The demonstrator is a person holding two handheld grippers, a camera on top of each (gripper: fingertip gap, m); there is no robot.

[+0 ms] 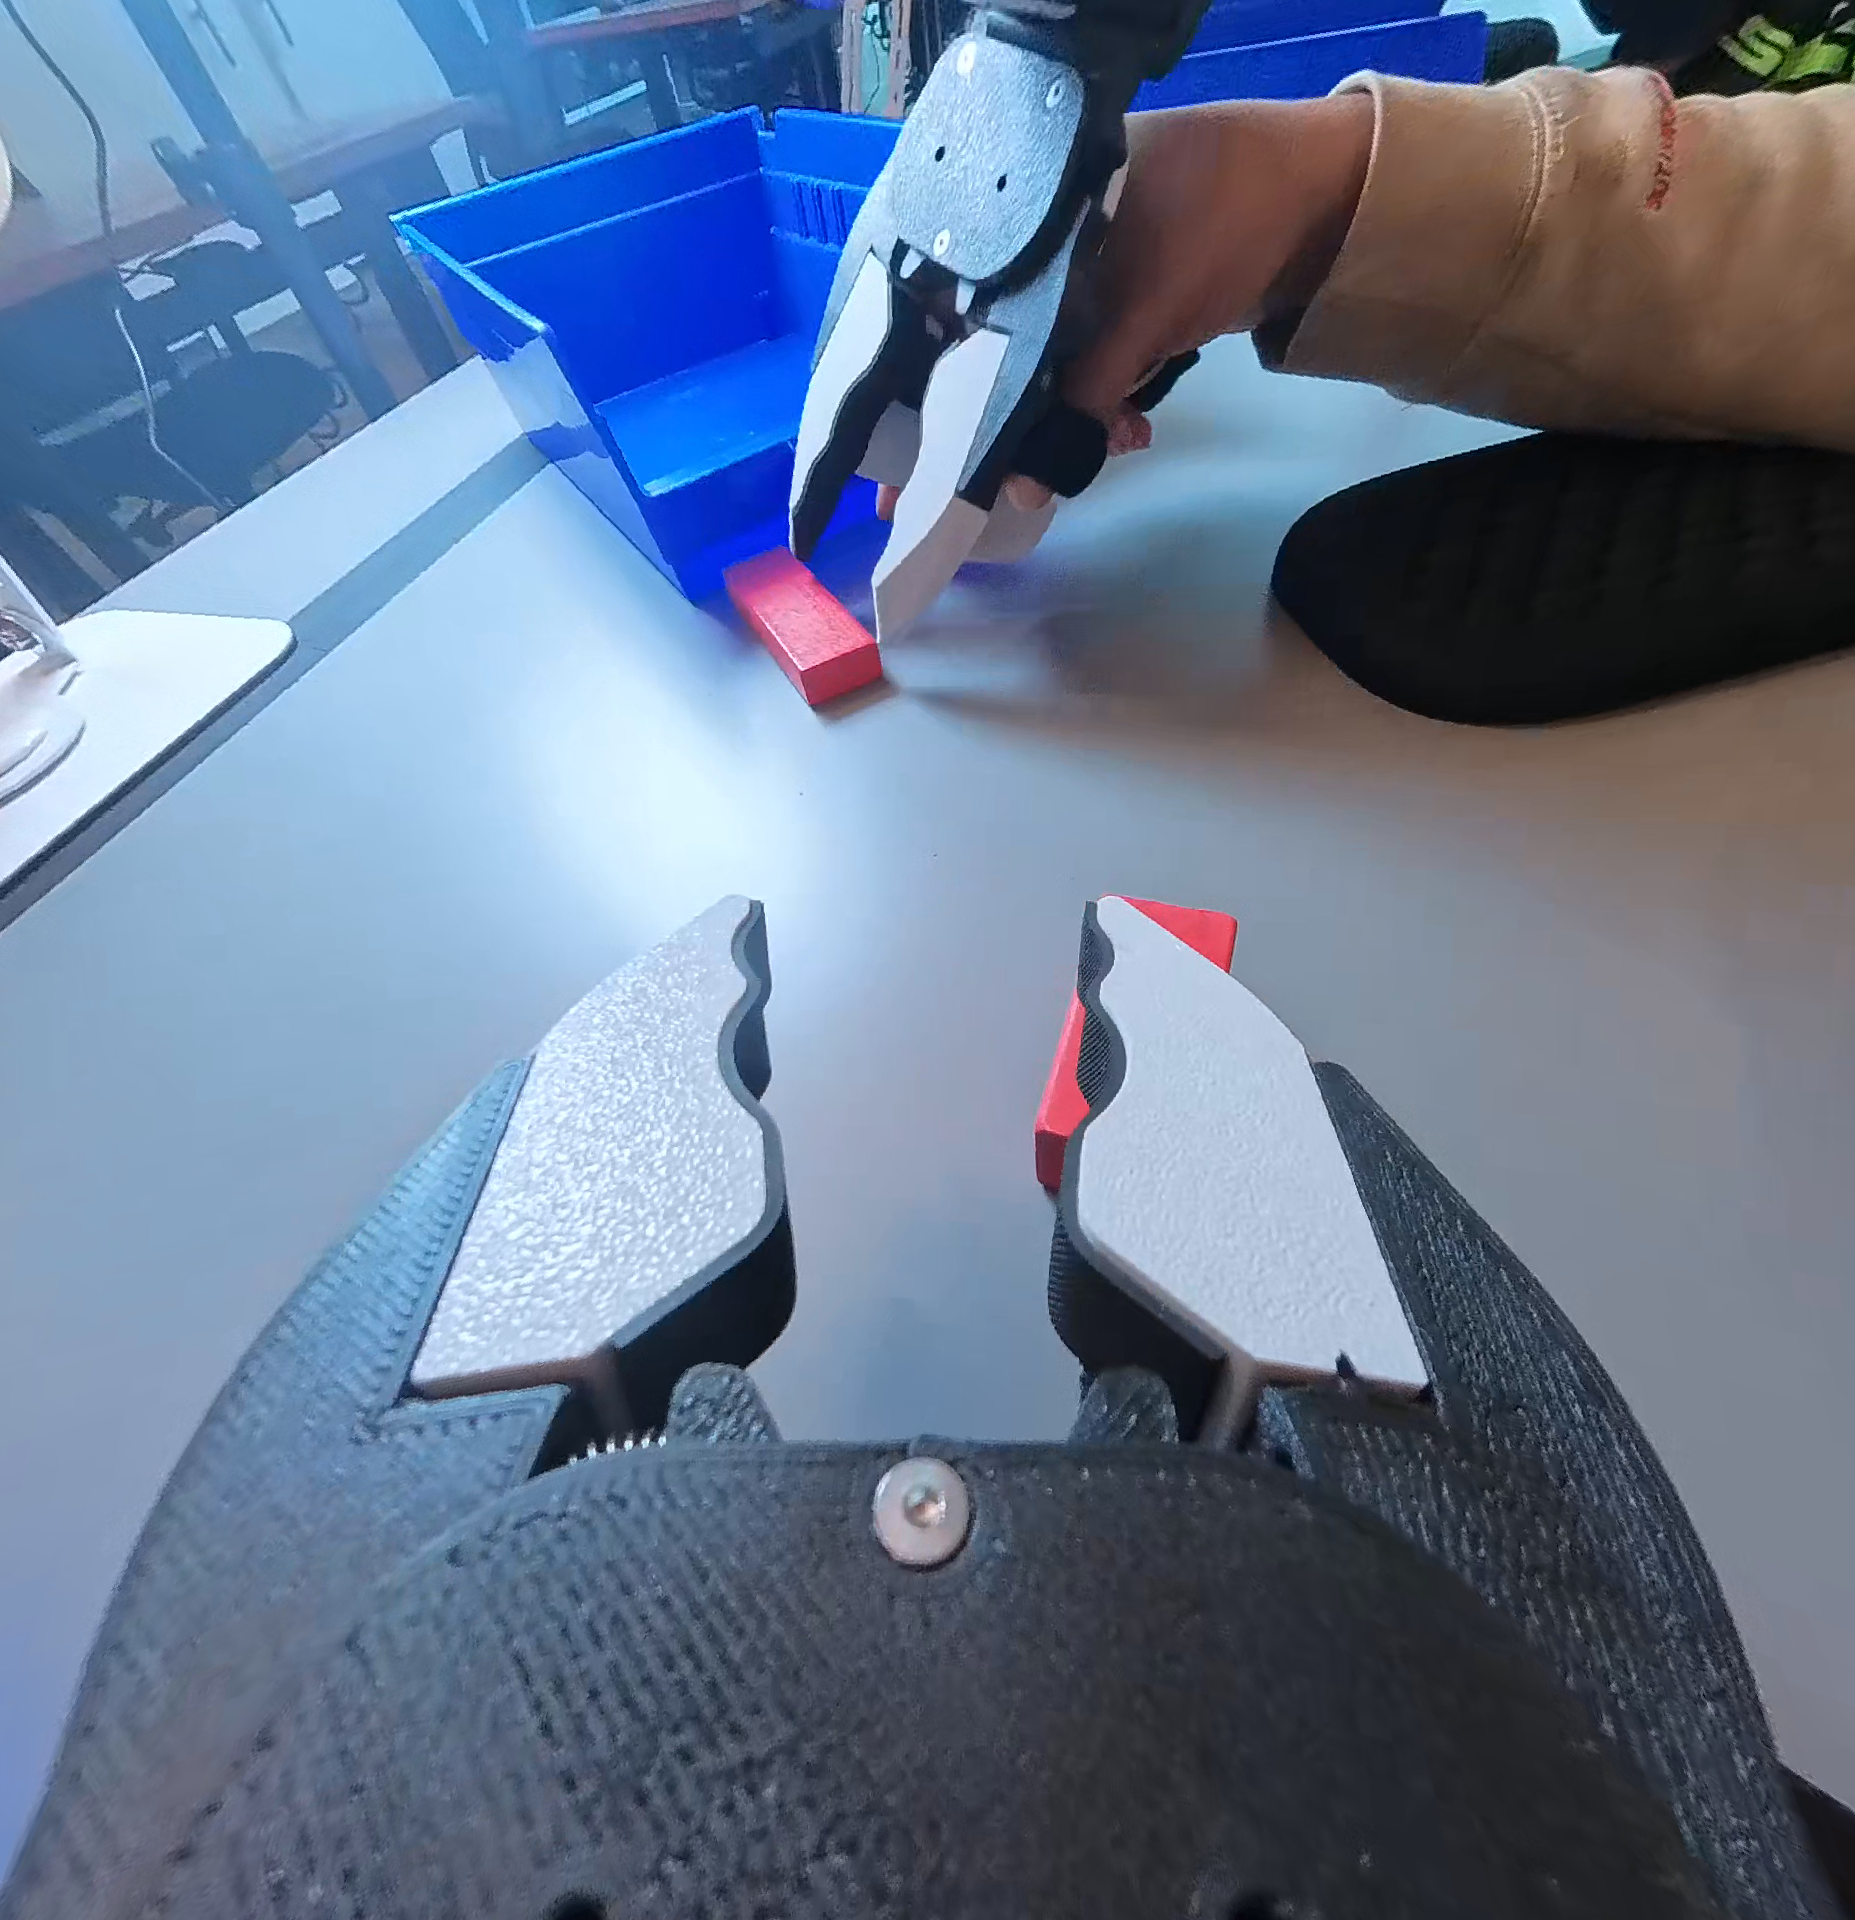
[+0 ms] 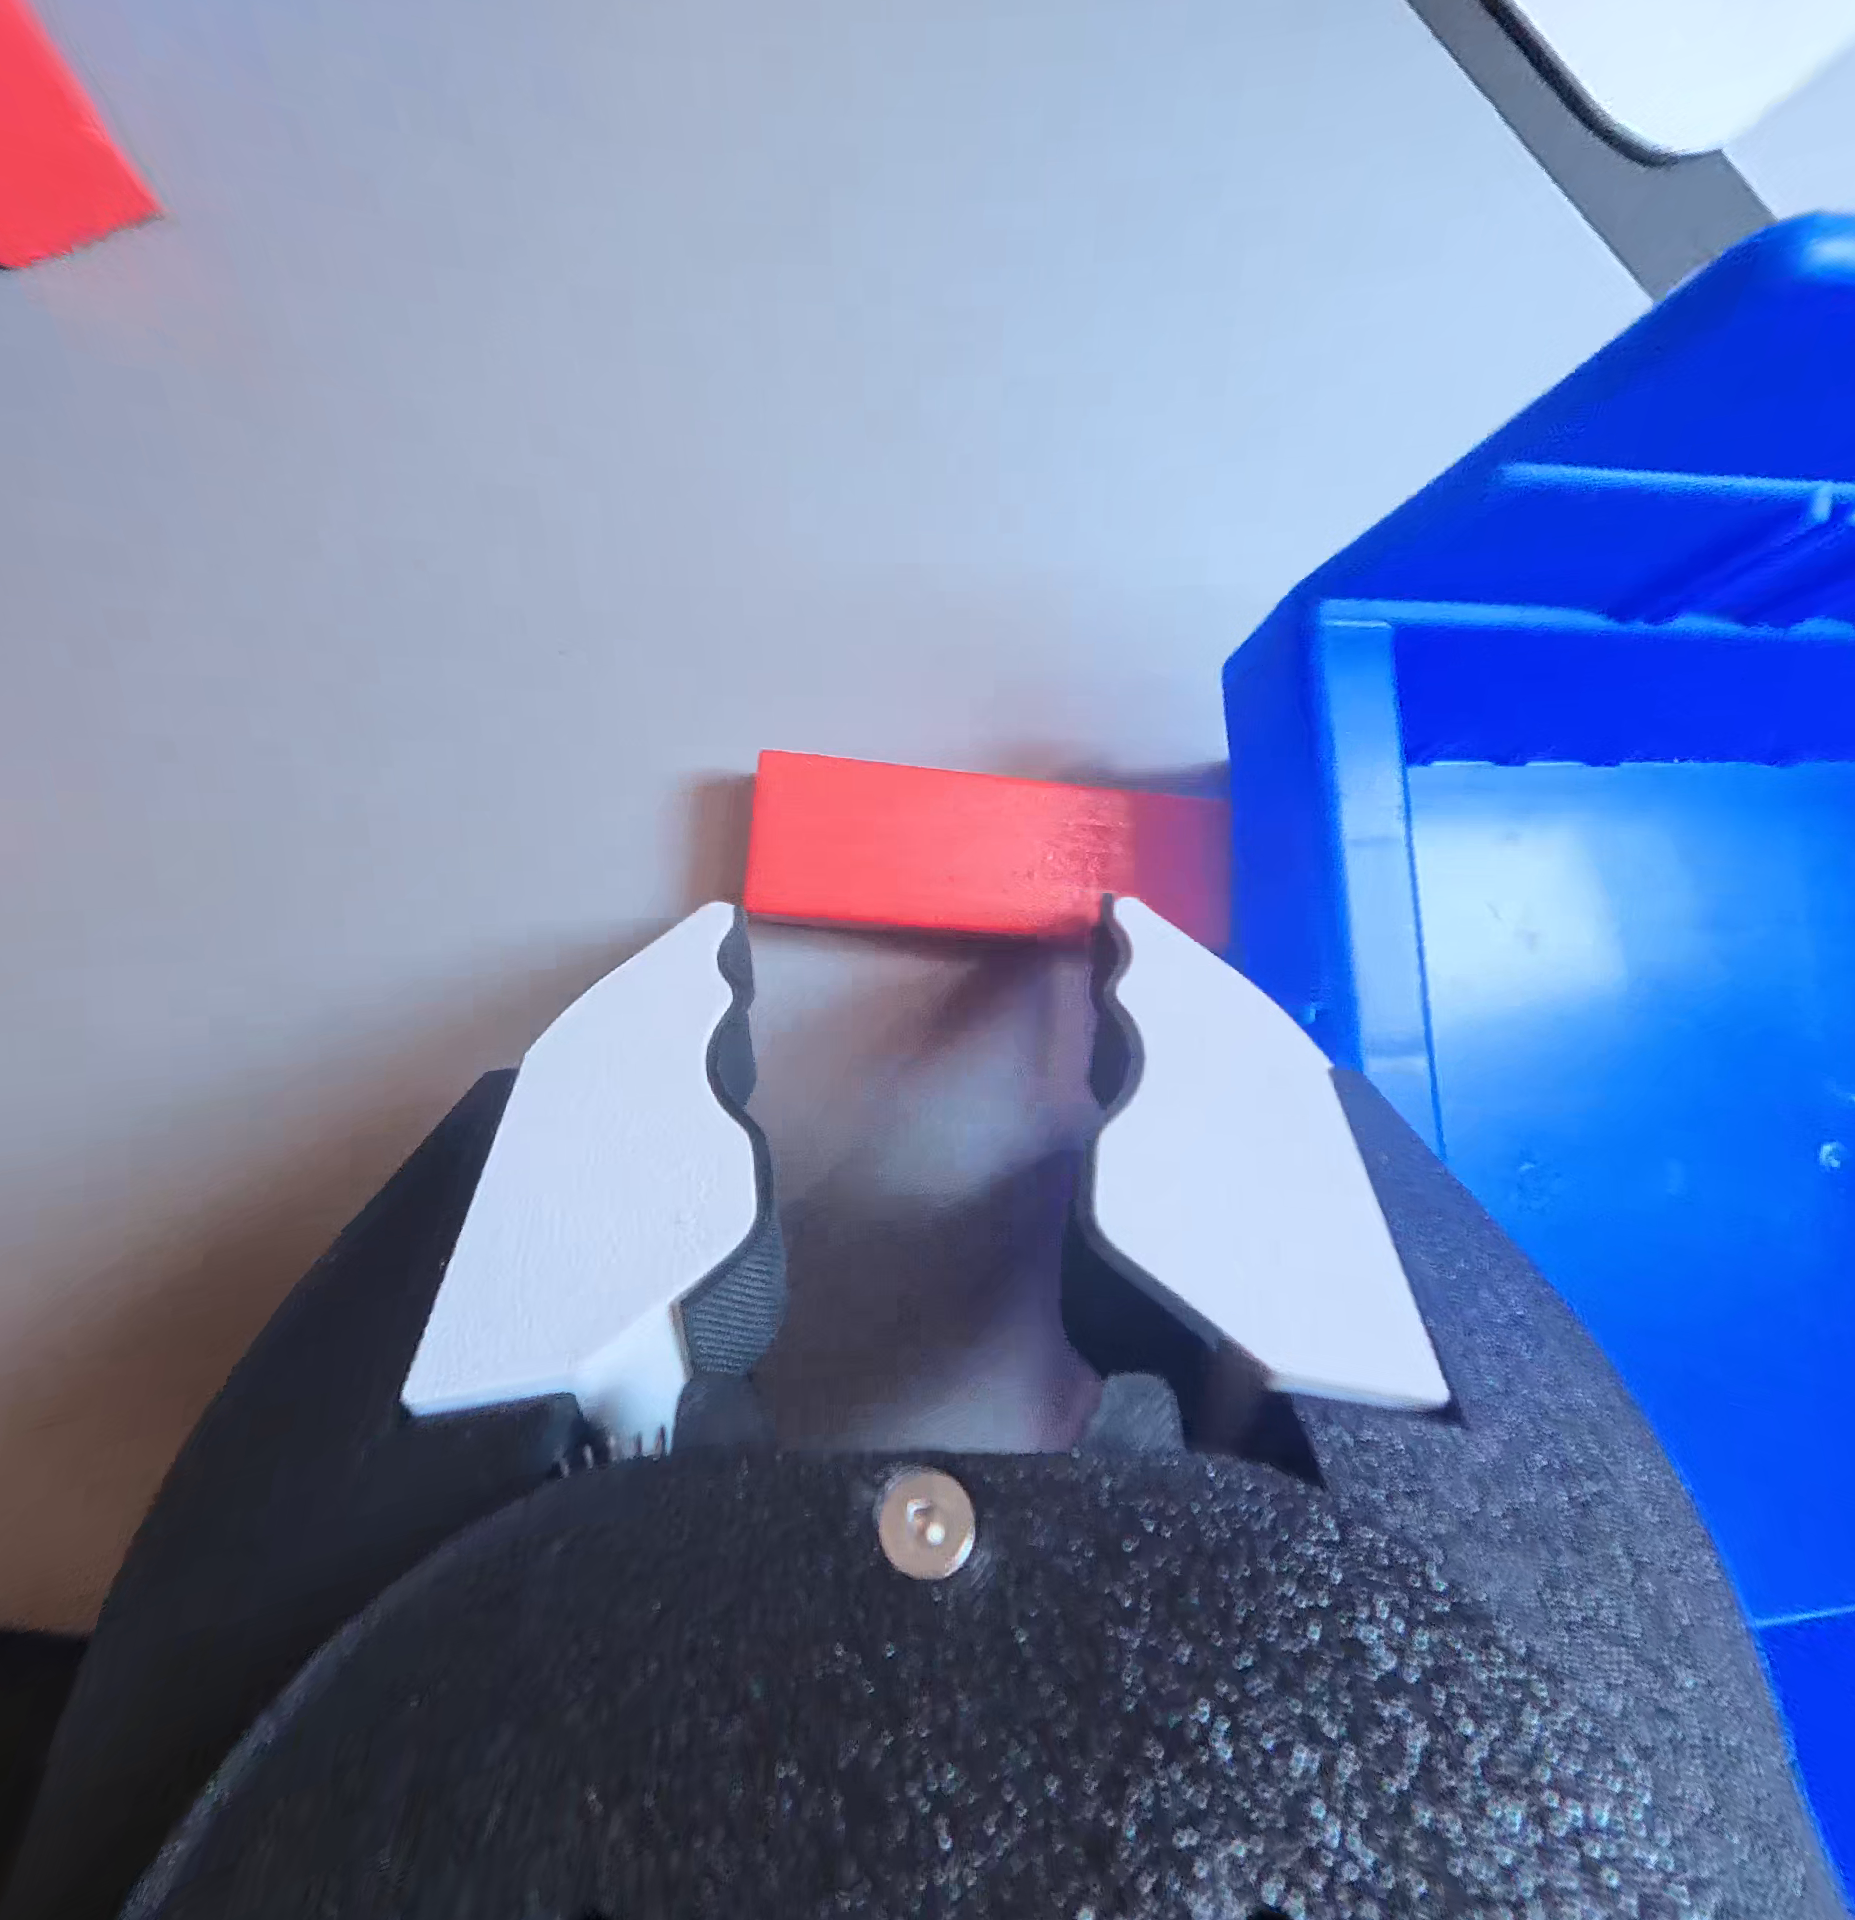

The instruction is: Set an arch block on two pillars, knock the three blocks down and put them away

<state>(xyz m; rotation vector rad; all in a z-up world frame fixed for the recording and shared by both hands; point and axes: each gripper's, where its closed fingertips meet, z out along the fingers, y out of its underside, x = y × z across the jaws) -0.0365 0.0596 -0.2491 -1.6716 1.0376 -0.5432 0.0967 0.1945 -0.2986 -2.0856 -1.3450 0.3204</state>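
Note:
A red block (image 1: 803,629) lies flat on the grey table, one end against the front of the blue bin (image 1: 632,312). My right gripper (image 1: 845,582) hangs open just above that block, tips pointing down. In the right wrist view the same block (image 2: 933,842) lies crosswise just beyond my open right gripper (image 2: 921,920), and it touches the bin (image 2: 1629,935). My left gripper (image 1: 928,935) is open and empty, low over the table. A second red block (image 1: 1193,930) lies beside its right finger, outside the jaws and partly hidden; it also shows in the right wrist view (image 2: 40,156).
A hand and a tan sleeve (image 1: 1629,260) hold the right gripper. A black rounded mass (image 1: 1577,582) rests on the table at the right. A white base plate (image 1: 123,675) sits at the left edge. More blue bins stand behind. About 20 cm separates my left fingertips from my right.

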